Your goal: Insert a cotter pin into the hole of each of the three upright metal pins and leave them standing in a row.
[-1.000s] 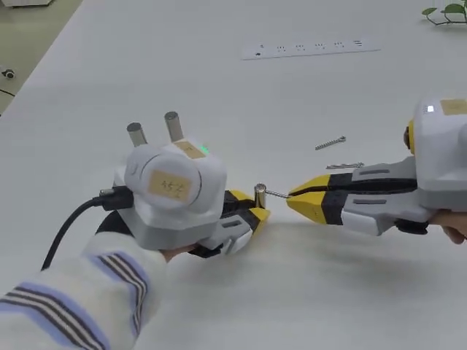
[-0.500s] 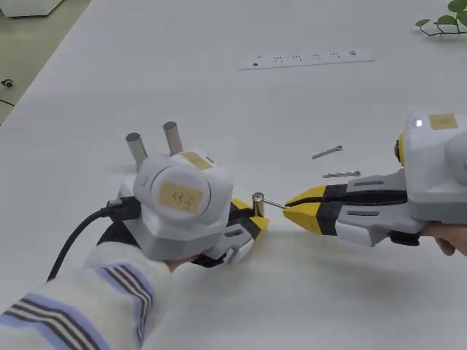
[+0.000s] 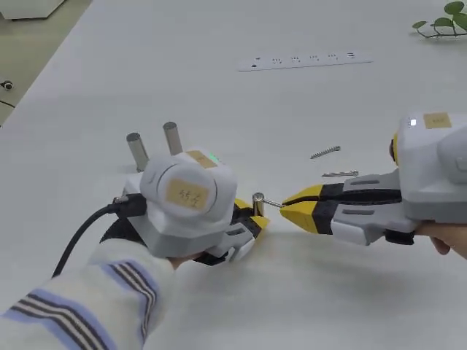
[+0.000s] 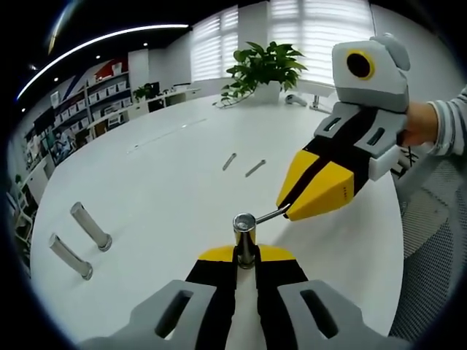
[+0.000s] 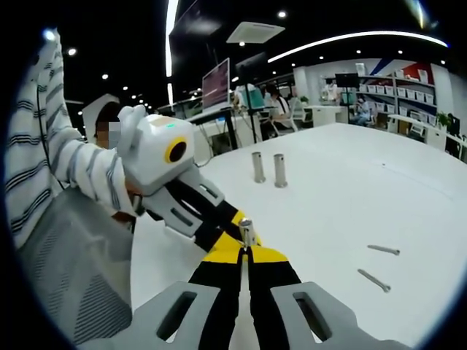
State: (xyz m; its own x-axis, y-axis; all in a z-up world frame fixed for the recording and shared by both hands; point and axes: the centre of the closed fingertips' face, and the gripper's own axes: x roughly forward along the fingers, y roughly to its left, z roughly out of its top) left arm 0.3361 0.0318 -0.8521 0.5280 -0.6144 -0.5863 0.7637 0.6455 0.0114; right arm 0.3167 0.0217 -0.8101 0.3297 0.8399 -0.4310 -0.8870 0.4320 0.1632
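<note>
One shiny cylindrical metal pin (image 4: 244, 232) clamped in left gripper (image 4: 245, 257) | thin wire cotter pin (image 4: 271, 214) pinched by right gripper (image 5: 244, 253)

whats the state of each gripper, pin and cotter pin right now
left gripper: jaws shut on held metal pin
right gripper: jaws shut on held cotter pin
held metal pin: upright on the table
held cotter pin: level, tip at the pin's top, insertion unclear
left spare metal pin: upright, bare
right spare metal pin: upright, bare
far loose cotter pin: lying flat
near loose cotter pin: lying flat
</note>
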